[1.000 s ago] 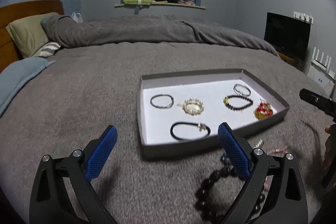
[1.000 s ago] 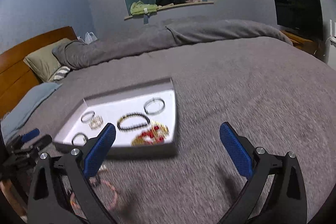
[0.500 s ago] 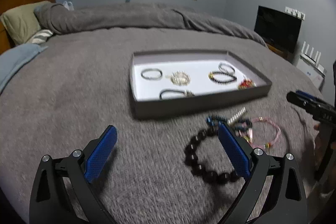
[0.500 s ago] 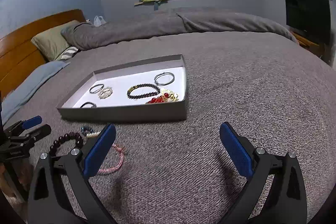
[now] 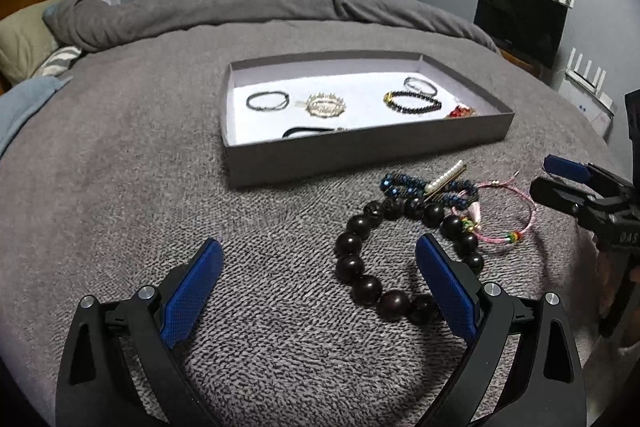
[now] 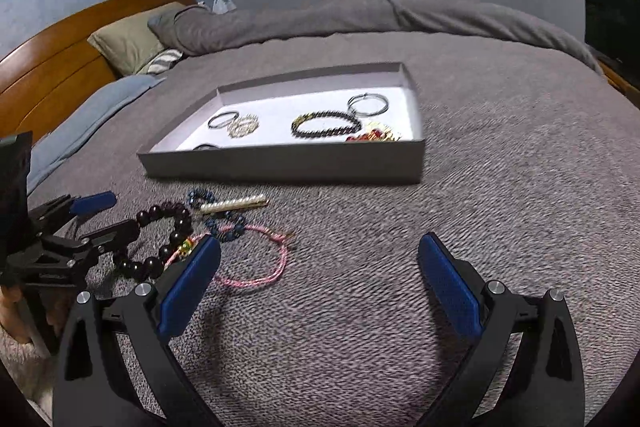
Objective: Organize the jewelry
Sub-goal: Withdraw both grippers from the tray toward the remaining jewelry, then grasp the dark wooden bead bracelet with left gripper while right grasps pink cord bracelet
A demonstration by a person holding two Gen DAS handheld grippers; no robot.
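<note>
Both of your grippers stand wide open and hold nothing. The left gripper (image 5: 318, 291) hangs low over the blanket (image 5: 120, 195), its right finger over the near side of the dark bead bracelet (image 5: 384, 251). The right gripper (image 6: 318, 283) hovers beside the pink cord bracelet (image 6: 256, 267), its left finger at the cord's edge.

The tray (image 5: 360, 151) sits just beyond the loose pile and already holds several bracelets and rings. The pieces left to sort lie on the blanket in front of it.

Risks noted:

- The pile is entangled. The blue bead strand (image 5: 424, 187) touches the dark beads, the pearl clip (image 5: 444, 179) lies across the blue strand, and the pink cord overlaps the dark beads at its tassel. Lift any one and you are likely to drag its neighbours, which may drop short of the tray.
- The blanket is soft and looped. Press down to pinch the thin cord and you may catch fabric, or snag the clip.
- The large round beads may roll out of a shallow pinch.
- Your grippers are close together at the pile. Working both at once invites a collision.
- The tray wall faces you. Carry a dangling piece low and it may catch the rim and shift the tray.
</note>
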